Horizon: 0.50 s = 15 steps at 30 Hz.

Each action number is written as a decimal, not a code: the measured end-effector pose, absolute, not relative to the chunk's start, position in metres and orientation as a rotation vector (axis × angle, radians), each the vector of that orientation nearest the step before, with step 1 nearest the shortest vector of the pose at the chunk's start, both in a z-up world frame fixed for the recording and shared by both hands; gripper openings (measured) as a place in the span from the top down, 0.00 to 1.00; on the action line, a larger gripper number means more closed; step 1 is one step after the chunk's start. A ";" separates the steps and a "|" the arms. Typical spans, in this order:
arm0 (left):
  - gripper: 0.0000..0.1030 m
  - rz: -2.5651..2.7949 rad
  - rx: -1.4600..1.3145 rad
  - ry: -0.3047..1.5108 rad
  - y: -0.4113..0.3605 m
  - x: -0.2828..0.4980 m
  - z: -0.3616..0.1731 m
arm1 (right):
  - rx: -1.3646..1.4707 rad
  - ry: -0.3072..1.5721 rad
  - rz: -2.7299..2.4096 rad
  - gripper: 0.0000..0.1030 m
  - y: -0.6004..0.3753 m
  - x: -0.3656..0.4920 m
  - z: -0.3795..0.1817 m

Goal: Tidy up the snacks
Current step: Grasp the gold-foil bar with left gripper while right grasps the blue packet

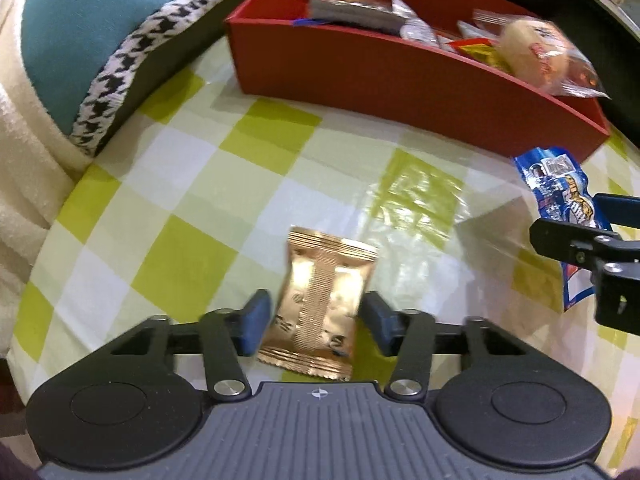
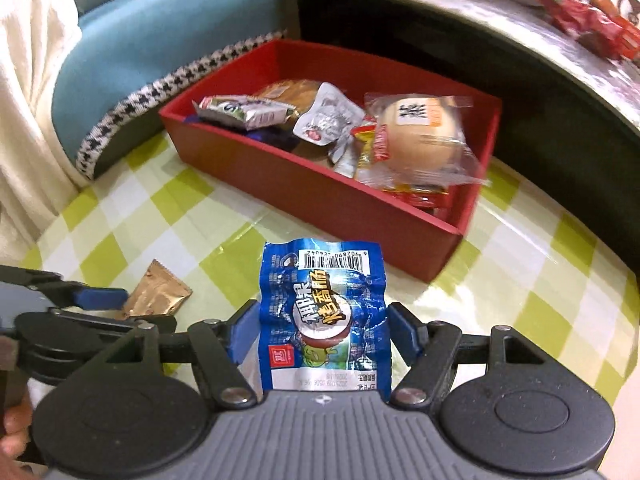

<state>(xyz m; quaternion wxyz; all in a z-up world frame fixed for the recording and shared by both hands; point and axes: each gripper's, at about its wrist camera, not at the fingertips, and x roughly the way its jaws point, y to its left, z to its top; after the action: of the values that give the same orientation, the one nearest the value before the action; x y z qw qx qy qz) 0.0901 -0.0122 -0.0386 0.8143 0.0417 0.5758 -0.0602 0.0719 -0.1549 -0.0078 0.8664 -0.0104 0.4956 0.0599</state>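
Observation:
A gold foil snack packet (image 1: 320, 300) lies on the green-and-white checked tablecloth (image 1: 192, 184). My left gripper (image 1: 316, 320) points steeply down at it, its blue pads pressing the packet's two sides. A blue sausage packet (image 2: 324, 312) with a barcode stands crumpled between the pads of my right gripper (image 2: 322, 336), which is shut on it above the cloth. In the left wrist view that blue packet (image 1: 556, 188) and the right gripper (image 1: 592, 248) show at the right edge. The red snack box (image 2: 304, 188) stands beyond both.
The red box (image 1: 400, 76) holds several snacks, among them a wrapped bun (image 2: 424, 136) and a silver-green packet (image 2: 244, 114). A teal cushion with houndstooth trim (image 1: 120, 60) lies at the left. A raised shelf (image 2: 460, 4) with red wrappers runs behind the box.

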 end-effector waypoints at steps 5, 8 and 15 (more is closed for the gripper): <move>0.53 -0.143 0.094 1.231 -0.017 0.082 -0.036 | -0.007 1.026 0.104 0.31 -0.159 0.058 -0.003; 0.54 -0.148 0.111 1.203 -0.021 0.078 -0.030 | -0.007 1.023 0.098 0.31 -0.159 0.052 -0.003; 0.54 -0.169 0.111 1.150 -0.025 0.069 -0.011 | 0.001 1.004 0.096 0.31 -0.159 0.044 0.003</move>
<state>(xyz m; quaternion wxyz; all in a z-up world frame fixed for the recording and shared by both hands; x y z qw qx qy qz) 0.0693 -0.0246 -0.0108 0.8343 0.0522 0.5430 -0.0798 0.0443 -0.1592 0.0028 0.8754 0.0003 0.4812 0.0459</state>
